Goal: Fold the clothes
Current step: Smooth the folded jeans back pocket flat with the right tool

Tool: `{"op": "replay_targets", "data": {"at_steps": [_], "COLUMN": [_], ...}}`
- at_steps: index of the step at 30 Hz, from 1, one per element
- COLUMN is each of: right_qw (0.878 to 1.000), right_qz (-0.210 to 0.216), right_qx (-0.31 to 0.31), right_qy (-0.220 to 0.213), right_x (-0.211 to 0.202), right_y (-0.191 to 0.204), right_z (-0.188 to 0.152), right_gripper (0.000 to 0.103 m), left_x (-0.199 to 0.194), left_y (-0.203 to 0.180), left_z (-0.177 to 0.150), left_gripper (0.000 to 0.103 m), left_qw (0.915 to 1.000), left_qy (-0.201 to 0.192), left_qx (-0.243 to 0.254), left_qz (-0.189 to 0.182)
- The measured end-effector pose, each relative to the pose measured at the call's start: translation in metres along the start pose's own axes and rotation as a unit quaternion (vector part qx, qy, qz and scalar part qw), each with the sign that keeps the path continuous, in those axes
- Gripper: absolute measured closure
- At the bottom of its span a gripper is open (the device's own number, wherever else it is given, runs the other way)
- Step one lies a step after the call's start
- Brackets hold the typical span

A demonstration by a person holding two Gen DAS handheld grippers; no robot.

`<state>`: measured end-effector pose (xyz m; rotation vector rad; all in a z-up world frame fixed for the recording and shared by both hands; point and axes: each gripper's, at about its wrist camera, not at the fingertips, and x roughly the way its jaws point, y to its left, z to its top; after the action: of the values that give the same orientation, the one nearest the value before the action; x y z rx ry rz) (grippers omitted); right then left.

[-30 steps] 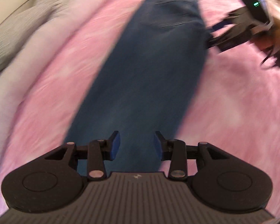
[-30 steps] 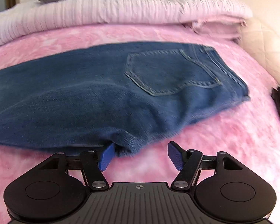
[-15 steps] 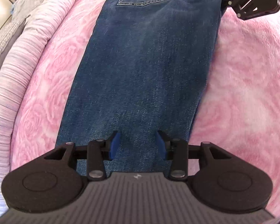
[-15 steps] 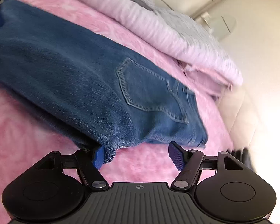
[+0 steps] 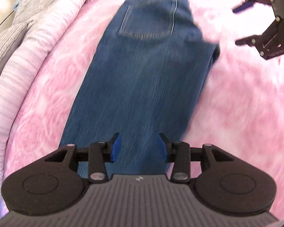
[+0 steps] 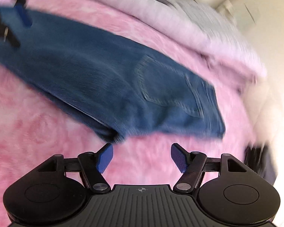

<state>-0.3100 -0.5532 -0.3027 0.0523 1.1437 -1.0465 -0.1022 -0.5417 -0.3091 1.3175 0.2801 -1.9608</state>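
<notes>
A pair of blue jeans (image 5: 142,79), folded lengthwise with a back pocket up, lies flat on a pink fuzzy blanket (image 5: 236,113). My left gripper (image 5: 139,148) is open and empty, hovering over the leg end of the jeans. My right gripper (image 6: 142,157) is open and empty over the blanket, just clear of the jeans' (image 6: 104,79) near seat edge. The right gripper also shows in the left wrist view (image 5: 242,26) at the upper right, apart from the jeans. The left gripper's fingers (image 6: 22,15) show at the upper left of the right wrist view.
A pale pink ribbed quilt (image 5: 15,79) and grey pillows (image 5: 1,43) border the blanket on the far side of the bed. A dark object (image 6: 259,162) lies on the blanket at the right edge of the right wrist view.
My right gripper has pulled back off the jeans' seat edge, its left finger no longer touching the denim. Both views have shifted and are blurred; the left gripper stays over the leg end.
</notes>
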Motion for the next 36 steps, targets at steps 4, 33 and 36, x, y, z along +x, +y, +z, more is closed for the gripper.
{"op": "replay_targets", "data": {"at_steps": [4,33,36], "right_qw": [0.992,0.967,0.969], "right_qz": [0.024,0.203,0.195], "right_qx": [0.125,0.152,0.151], "right_qy": [0.026,-0.024,-0.029], "right_x": [0.001,0.203,0.188], "right_y": [-0.075,-0.223,-0.225], "right_z": [-0.011,0.064,0.063], "right_gripper": [0.034,0.05,0.05], "left_x": [0.008,0.143,0.124], "left_y": [-0.012,-0.018,-0.011], "left_z": [0.04,0.157,0.148], "left_gripper": [0.066,0.06,0.061], "left_qw": [0.9994,0.9932,0.9909], "left_qy": [-0.023,0.076,0.079], "left_qx": [-0.019,-0.078,-0.107], "left_qz": [-0.017,-0.04,-0.022]}}
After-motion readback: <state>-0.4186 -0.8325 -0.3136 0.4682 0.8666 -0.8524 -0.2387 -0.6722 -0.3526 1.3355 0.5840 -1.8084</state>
